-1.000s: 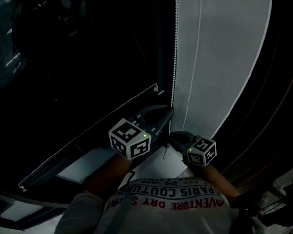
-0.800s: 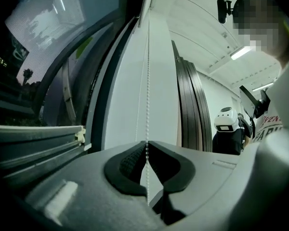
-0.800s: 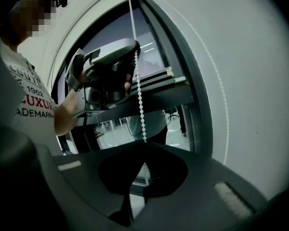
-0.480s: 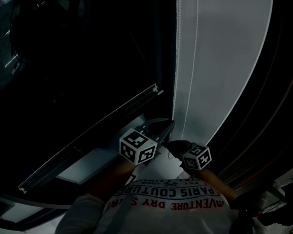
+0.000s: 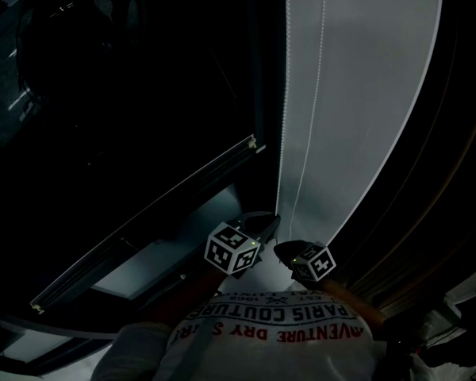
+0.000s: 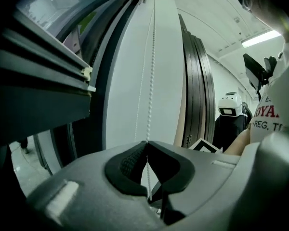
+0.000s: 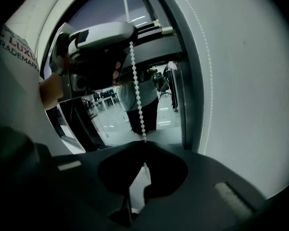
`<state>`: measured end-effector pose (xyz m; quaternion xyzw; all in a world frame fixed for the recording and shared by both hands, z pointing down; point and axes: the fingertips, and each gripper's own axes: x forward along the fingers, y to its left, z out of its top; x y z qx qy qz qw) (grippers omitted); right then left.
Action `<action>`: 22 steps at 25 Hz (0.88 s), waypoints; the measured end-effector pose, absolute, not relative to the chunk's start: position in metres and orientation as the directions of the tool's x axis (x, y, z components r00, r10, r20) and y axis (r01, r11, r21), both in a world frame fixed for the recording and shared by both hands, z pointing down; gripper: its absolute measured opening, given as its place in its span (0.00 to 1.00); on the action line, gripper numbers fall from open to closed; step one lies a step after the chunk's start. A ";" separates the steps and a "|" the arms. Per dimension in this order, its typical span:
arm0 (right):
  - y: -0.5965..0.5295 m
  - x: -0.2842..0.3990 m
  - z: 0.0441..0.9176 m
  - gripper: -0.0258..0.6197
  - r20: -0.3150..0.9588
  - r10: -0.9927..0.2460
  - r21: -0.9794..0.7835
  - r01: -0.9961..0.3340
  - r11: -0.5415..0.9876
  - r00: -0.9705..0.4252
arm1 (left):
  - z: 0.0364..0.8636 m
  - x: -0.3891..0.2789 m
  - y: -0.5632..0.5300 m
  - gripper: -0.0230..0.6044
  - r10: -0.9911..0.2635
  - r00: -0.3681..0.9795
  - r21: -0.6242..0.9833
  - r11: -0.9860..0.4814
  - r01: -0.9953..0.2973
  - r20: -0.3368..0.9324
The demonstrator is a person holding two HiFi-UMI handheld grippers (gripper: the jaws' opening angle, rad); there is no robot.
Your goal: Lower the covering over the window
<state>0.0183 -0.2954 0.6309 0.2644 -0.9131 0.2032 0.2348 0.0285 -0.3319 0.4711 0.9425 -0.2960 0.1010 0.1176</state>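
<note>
White fabric roller blind (image 5: 365, 94) fills one o'clock; at six o'clock, left gripper (image 6: 147, 142) and right gripper (image 7: 144, 142) each pinch its white beaded chain (image 7: 135, 81).

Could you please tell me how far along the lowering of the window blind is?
Done: left tongs and right tongs are both shut on the bead chain. In hand: the pull on that chain. Left: the blind's bottom bar hangs partway, with bare glass below it to cover.
</note>
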 end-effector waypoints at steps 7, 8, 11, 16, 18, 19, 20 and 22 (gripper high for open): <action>-0.292 0.019 0.633 0.05 0.549 -0.373 -0.260 -0.577 0.774 -0.748 | 0.475 0.028 -0.330 0.05 -0.538 0.803 0.149 -0.799 -0.583 0.256; -0.290 0.018 0.633 0.05 0.549 -0.364 -0.267 -0.571 0.776 -0.752 | 0.476 0.028 -0.330 0.05 -0.539 0.803 0.152 -0.797 -0.584 0.255; -0.288 0.019 0.635 0.06 0.555 -0.357 -0.250 -0.559 0.790 -0.752 | 0.476 0.026 -0.330 0.05 -0.542 0.802 0.153 -0.796 -0.586 0.250; -0.293 0.024 0.593 0.22 0.490 -0.355 -0.249 -0.518 0.818 -0.796 | 0.477 0.024 -0.330 0.05 -0.545 0.800 0.156 -0.793 -0.589 0.251; -0.302 0.031 0.559 0.22 0.434 -0.386 -0.227 -0.514 0.828 -0.814 | 0.477 0.023 -0.329 0.05 -0.546 0.800 0.159 -0.792 -0.590 0.249; -0.307 0.034 0.536 0.22 0.393 -0.407 -0.211 -0.512 0.833 -0.825 | 0.477 0.022 -0.329 0.05 -0.547 0.800 0.160 -0.791 -0.590 0.248; -0.311 0.035 0.511 0.22 0.346 -0.426 -0.194 -0.508 0.839 -0.836 | 0.477 0.022 -0.329 0.05 -0.548 0.800 0.161 -0.790 -0.591 0.246; -0.318 0.035 0.462 0.21 0.255 -0.456 -0.147 -0.501 0.853 -0.852 | 0.477 0.022 -0.328 0.05 -0.548 0.799 0.164 -0.789 -0.592 0.245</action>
